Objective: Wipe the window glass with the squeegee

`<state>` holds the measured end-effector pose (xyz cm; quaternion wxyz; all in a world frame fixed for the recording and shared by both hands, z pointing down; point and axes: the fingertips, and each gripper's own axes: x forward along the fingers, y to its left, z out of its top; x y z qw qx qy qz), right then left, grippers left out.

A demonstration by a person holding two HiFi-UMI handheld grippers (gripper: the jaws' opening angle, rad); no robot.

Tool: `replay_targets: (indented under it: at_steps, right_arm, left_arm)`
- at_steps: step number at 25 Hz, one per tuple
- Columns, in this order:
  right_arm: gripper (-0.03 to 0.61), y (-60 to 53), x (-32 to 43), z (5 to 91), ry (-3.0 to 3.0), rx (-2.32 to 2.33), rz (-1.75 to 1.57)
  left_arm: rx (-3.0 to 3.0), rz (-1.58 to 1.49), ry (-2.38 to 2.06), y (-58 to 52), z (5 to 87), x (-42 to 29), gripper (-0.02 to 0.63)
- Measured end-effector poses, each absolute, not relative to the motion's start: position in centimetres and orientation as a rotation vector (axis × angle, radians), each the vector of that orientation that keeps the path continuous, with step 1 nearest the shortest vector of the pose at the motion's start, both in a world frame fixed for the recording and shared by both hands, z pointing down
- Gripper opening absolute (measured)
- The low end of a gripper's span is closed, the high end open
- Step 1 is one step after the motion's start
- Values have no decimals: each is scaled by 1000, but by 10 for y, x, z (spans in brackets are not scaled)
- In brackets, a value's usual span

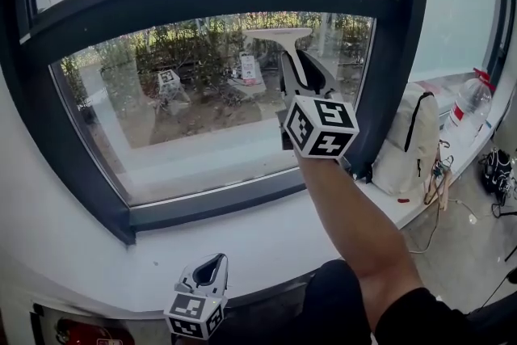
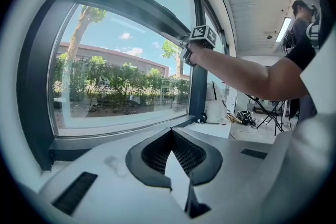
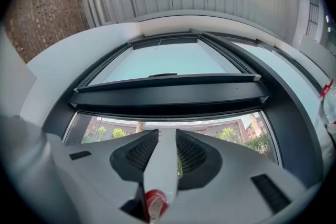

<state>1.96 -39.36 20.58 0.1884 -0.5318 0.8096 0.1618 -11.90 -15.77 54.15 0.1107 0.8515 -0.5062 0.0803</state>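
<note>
Clamped on the squeegee (image 1: 280, 35) at 1 o'clock of the window glass (image 1: 194, 105), the right gripper (image 1: 300, 70) may let it twist and streak; the left gripper (image 1: 212, 264) sits closed, empty.

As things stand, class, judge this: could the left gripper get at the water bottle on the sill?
Probably not. The left gripper hangs low at the left, while the bottle stands far right on the sill, with the right arm and a white bag between them.
</note>
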Motion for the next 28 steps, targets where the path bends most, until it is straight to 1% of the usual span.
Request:
replay_targets:
  at_steps: [28]
  right_arm:
    - [92, -401, 32, 335, 2405, -1596, 312]
  left_arm:
    - [2514, 283, -1456, -163, 551, -106, 0]
